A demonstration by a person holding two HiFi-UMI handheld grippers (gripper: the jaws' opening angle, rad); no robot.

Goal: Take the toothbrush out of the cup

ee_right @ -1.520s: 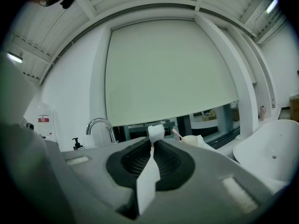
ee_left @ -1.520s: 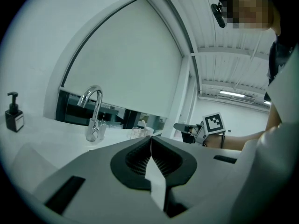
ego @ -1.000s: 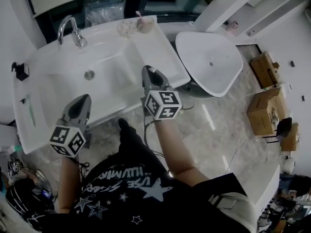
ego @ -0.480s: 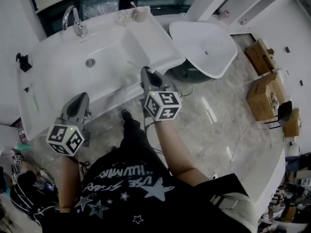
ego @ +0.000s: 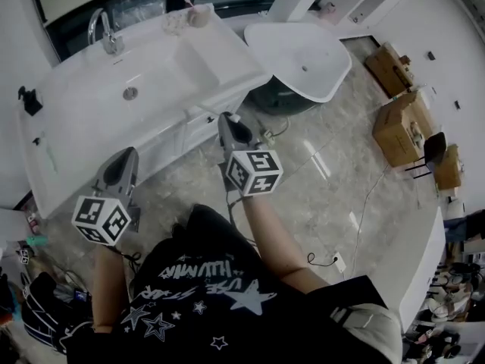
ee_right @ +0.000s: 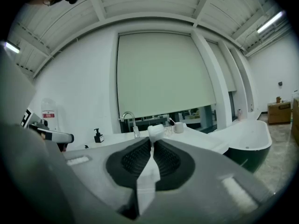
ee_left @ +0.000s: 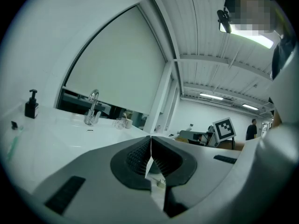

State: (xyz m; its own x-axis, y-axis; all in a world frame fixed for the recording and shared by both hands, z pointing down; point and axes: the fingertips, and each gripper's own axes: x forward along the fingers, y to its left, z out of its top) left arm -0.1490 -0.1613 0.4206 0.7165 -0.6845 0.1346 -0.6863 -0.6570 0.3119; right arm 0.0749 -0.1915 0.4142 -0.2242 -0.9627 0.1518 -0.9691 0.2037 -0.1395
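Observation:
The toothbrush (ego: 189, 4) stands in a beige cup (ego: 200, 16) at the far right corner of the white sink counter (ego: 76, 135), beside a clear glass (ego: 176, 23). The cup (ee_right: 179, 127) shows small and far in the right gripper view, and the cup (ee_left: 127, 122) likewise in the left gripper view. Both grippers hang over the floor, well short of the counter. My left gripper (ego: 126, 155) is shut with nothing in it. My right gripper (ego: 229, 118) is shut, with a small white object (ee_right: 155, 131) at its jaw tips.
A faucet (ego: 102, 32) and a black soap dispenser (ego: 29, 101) stand on the counter. A white freestanding tub (ego: 299, 55) sits right of it. Cardboard boxes (ego: 398, 127) lie on the marble floor at far right, and cables trail near my feet.
The view has pulled back from the counter. Both grippers, still shut, were over the counter's front edge and now hang over the floor.

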